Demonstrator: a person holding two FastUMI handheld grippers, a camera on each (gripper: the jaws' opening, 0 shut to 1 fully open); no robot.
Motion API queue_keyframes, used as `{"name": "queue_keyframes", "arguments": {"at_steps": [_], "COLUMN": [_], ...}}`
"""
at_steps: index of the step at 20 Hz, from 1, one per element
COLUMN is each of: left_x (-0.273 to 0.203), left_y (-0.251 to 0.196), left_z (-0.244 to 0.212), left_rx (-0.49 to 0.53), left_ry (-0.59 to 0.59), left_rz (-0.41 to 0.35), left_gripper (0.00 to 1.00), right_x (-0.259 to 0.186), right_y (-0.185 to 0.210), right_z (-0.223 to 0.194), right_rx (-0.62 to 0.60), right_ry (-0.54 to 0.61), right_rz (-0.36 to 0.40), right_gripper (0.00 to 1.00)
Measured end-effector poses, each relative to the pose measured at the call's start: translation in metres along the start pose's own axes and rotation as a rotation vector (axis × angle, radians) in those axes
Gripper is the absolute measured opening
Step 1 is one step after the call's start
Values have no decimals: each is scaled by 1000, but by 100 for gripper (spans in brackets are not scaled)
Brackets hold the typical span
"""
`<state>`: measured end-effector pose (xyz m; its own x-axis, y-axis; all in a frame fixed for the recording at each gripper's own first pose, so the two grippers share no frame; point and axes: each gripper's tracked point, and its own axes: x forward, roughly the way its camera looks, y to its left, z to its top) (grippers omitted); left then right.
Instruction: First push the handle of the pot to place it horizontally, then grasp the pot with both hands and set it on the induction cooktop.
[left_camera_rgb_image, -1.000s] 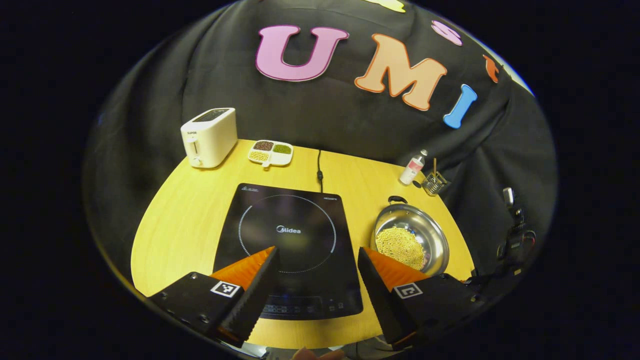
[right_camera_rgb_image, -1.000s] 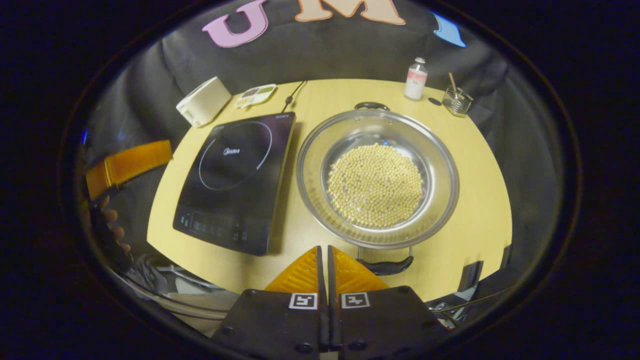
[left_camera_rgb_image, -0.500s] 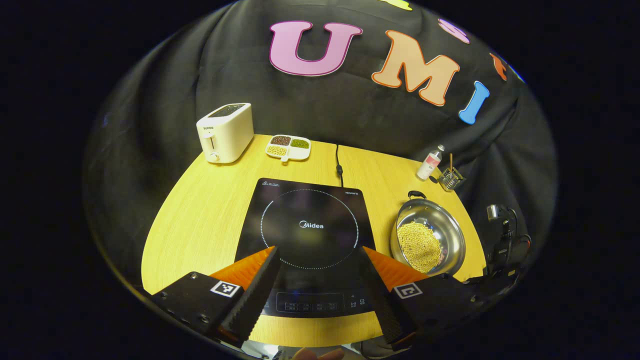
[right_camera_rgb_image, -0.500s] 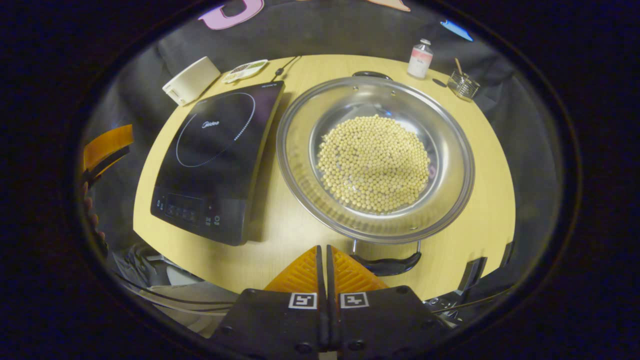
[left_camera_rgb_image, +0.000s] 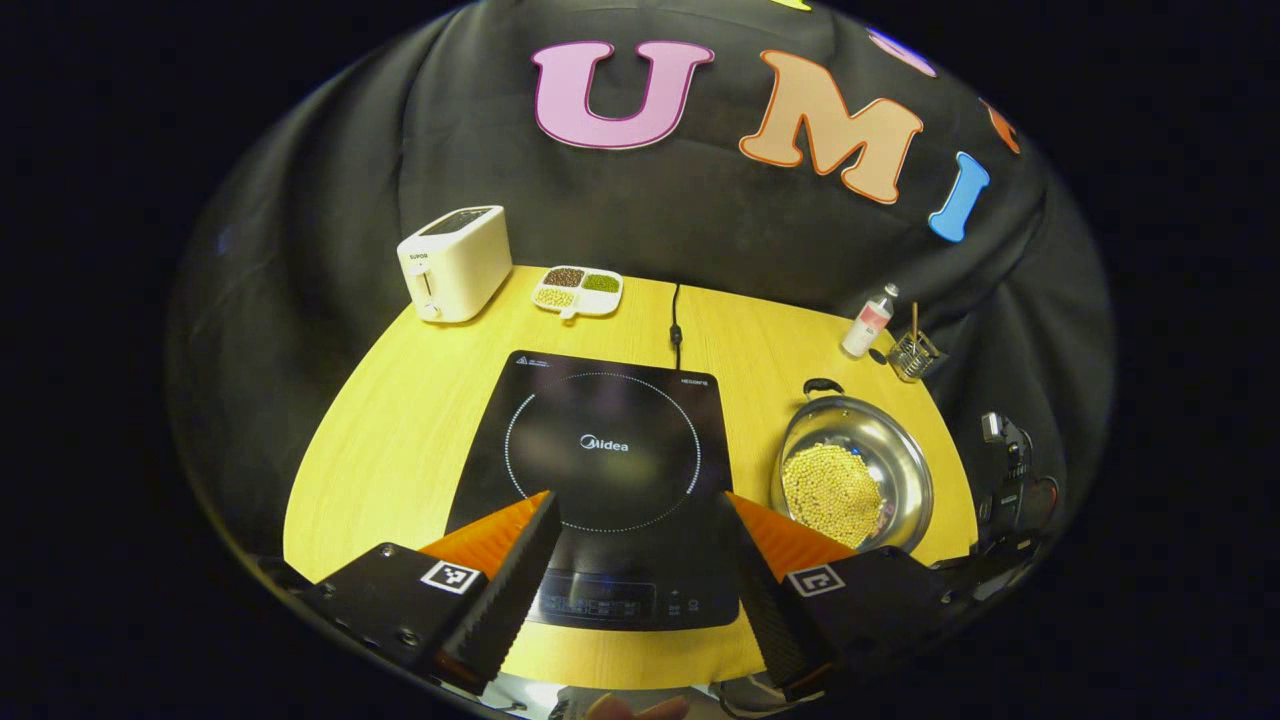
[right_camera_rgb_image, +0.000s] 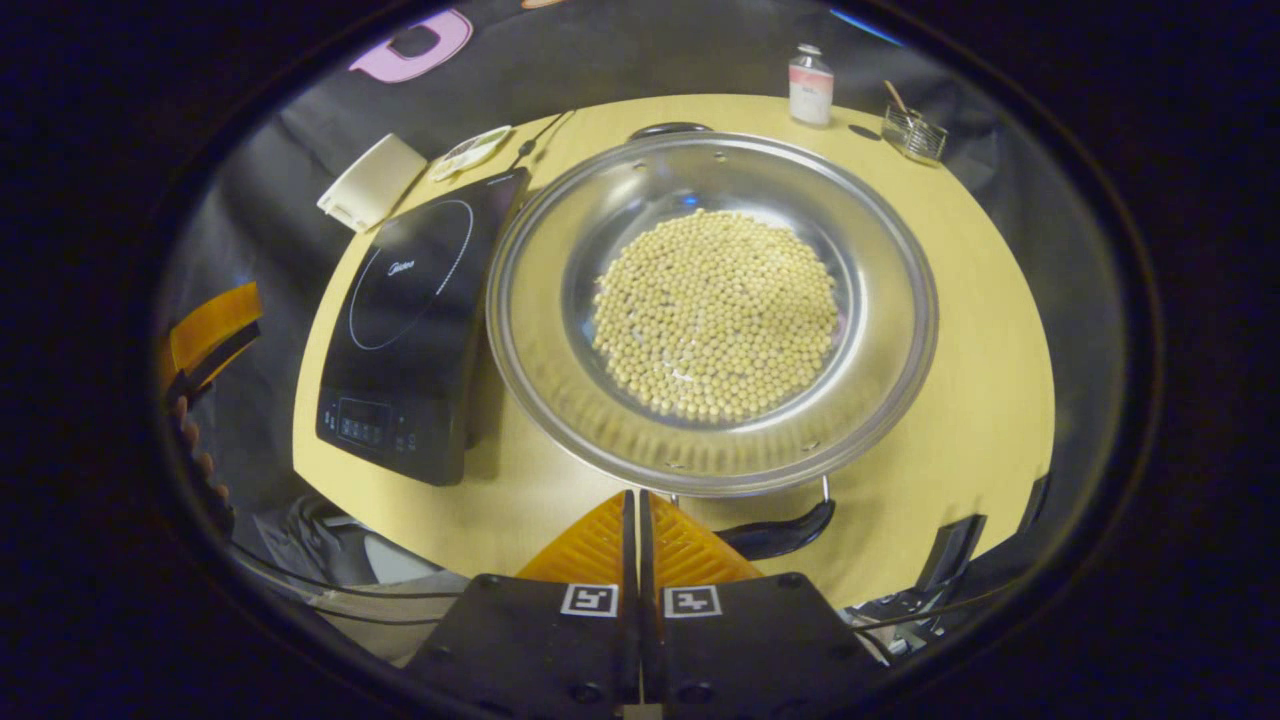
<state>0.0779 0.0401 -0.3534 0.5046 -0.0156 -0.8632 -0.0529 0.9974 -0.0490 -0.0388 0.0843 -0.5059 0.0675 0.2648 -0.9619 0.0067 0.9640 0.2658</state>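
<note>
**Table layout, near edge to far wall**

The induction cooktop is set at the middle of the table, with the pot placed just to its right, apart from it. Beans are held in the pot. At the far left a toaster is stood, and a divided dish is laid to its right. A small bottle and a wire holder are found at the far right, behind the pot.
</note>
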Motion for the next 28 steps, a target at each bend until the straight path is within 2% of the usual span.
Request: {"name": "queue_keyframes", "arguments": {"at_steps": [7,13,14,15,23,28], "left_x": [-6,-15,-17,-18,-21,-22], "left_y": [-29,-51,-54,-57,-87,-92], "left_z": [-4,-12,-14,-15,-12,-4], "left_rx": [-1,-22,-21,-19,9,52], "left_ry": [-12,-24,-24,-22,-30,-30], "left_rz": [74,135,143,148,123,109], "left_gripper": [96,96,100,96,95,95], "right_x": [-2,-3,-3,-3,2,7], "right_y": [-47,-88,-95,-102,-143,-158], "right_z": [4,20,24,28,61,82], "right_rx": [-33,-132,-151,-164,-116,-109], "right_ry": [10,-6,-13,-20,-61,-90], "right_rz": [38,35,30,26,29,1], "right_gripper": [3,3,3,3,3,3]}}
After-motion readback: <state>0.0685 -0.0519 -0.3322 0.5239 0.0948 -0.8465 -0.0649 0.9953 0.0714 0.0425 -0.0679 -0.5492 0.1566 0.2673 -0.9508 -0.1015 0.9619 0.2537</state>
